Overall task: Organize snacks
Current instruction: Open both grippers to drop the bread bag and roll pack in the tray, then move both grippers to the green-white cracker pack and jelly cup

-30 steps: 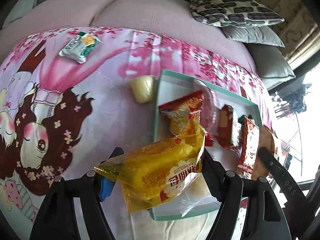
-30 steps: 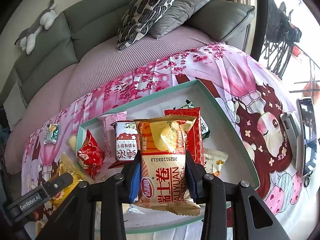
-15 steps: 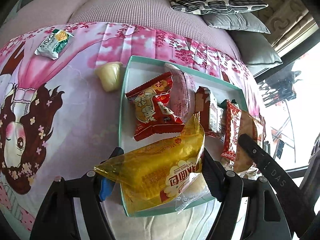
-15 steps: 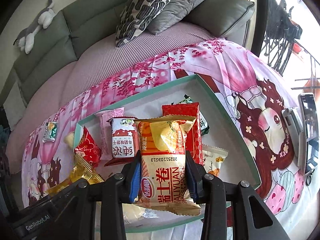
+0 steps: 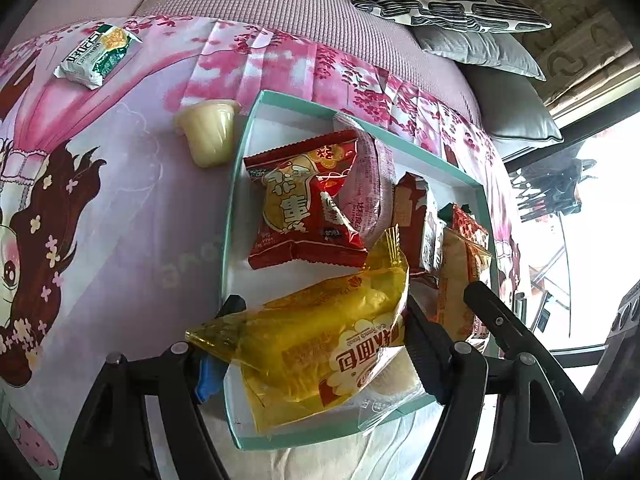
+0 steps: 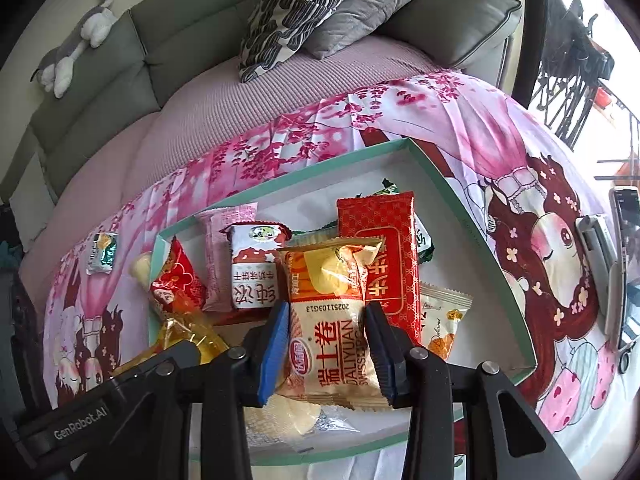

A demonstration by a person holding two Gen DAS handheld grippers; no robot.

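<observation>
My left gripper (image 5: 320, 344) is shut on a yellow bread packet (image 5: 316, 340) and holds it over the near left end of the teal-rimmed tray (image 5: 236, 184). My right gripper (image 6: 328, 344) is shut on an orange swiss-roll packet (image 6: 332, 320) above the tray's (image 6: 472, 236) front. In the tray lie a red bag (image 5: 304, 204), a pink packet (image 6: 218, 256), a red-and-white packet (image 6: 254, 268), a long red packet (image 6: 384, 256), a green packet and a white-orange one (image 6: 442, 320). A jelly cup (image 5: 208, 132) and a green-and-white packet (image 5: 96, 56) lie outside on the pink cloth.
The pink cartoon cloth (image 5: 100, 220) covers a sofa seat. Patterned and grey cushions (image 6: 304, 8) lie at the back, a plush toy (image 6: 76, 44) on the sofa back. A phone and a flat grey device (image 6: 616, 268) lie on the cloth at right.
My left gripper has carried the yellow packet right and forward over the tray's left end. My right gripper has edged slightly toward the tray with its packet.
</observation>
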